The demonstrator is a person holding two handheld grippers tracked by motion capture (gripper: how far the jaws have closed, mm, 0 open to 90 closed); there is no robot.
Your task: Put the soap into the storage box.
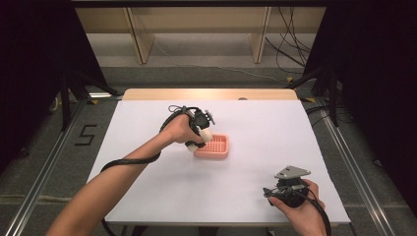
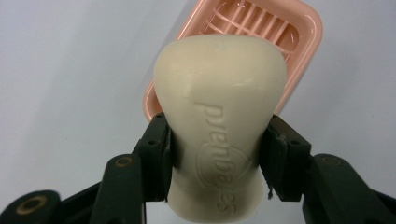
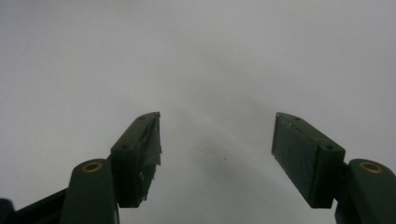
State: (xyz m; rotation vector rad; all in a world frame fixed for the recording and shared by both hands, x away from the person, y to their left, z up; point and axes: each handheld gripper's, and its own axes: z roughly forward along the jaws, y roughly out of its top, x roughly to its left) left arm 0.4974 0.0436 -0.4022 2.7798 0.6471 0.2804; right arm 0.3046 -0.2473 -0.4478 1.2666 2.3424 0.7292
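Left gripper (image 1: 200, 140) squeezing a cream soap bar (image 1: 203, 136) from both sides, just over the left edge of the pink soap dish (image 1: 216, 147). Lots of bare white table (image 1: 255, 123) all around the dish, far from every table edge. Up close in the left gripper view: raised letters on the soap bar (image 2: 219, 126) and the grid inside the dish (image 2: 261, 23), half hidden behind the soap. Left hand (image 1: 178, 130) stretched out to mid-table, arm slanting in from the bottom left. Right gripper (image 1: 268, 192) low near the front edge by the right corner, held in the right hand (image 1: 297, 209), jaws wide apart over plain white table, nothing between them.
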